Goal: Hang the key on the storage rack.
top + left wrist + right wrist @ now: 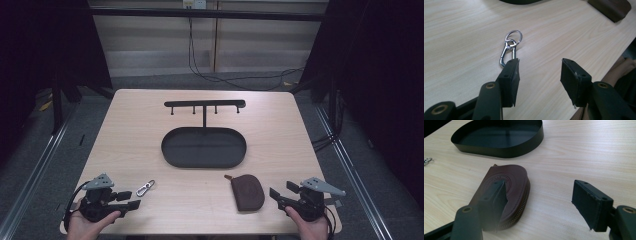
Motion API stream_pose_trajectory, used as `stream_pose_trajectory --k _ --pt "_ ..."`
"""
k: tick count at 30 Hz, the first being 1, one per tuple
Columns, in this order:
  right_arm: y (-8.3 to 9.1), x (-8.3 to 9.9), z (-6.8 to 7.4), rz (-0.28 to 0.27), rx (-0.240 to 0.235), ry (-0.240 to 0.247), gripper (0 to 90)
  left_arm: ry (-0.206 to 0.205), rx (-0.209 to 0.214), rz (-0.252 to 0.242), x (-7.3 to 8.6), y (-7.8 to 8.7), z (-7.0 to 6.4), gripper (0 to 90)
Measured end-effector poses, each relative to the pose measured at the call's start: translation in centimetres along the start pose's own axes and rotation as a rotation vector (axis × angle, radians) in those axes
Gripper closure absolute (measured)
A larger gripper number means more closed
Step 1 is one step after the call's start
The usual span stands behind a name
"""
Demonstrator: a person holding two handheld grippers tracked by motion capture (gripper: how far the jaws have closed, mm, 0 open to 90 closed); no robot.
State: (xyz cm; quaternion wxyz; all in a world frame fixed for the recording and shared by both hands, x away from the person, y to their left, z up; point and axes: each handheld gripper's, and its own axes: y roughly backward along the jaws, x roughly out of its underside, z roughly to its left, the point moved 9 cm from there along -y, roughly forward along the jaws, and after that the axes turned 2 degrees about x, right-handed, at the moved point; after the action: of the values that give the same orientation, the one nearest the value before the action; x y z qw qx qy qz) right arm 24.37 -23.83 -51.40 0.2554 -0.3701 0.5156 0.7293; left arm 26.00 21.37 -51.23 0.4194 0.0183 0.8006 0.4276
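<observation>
You are holding the left gripper (537, 72) with its jaws spread and nothing between them, aiming just short of the carabiner keyring (510, 50), probably so you can close in on it. Your right gripper (541, 202) is gaping too, hovering beside the brown zip pouch (509, 187). The keyring is lying flat near the table's front left, silver, its split ring pointing toward the black oval tray (204, 147) and hook stand (205, 104).

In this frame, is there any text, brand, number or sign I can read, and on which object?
No text can be read.
Brown zipped pouch: a round embossed stamp on its face, too blurred to read.
Carabiner keyring and black oval tray: no marking to be seen.
</observation>
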Motion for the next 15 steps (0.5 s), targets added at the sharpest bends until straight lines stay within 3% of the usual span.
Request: stream_pose_trajectory --k 9,15 --pt "-0.1 0.1 0.0 0.005 -0.002 -0.003 27.6 -0.042 -0.004 0.086 -0.5 -0.5 -0.6 53.1" --pt "-0.2 0.1 0.0 0.013 -0.003 -0.005 27.5 -0.068 -0.033 0.118 -1.5 -0.5 -0.6 53.8"
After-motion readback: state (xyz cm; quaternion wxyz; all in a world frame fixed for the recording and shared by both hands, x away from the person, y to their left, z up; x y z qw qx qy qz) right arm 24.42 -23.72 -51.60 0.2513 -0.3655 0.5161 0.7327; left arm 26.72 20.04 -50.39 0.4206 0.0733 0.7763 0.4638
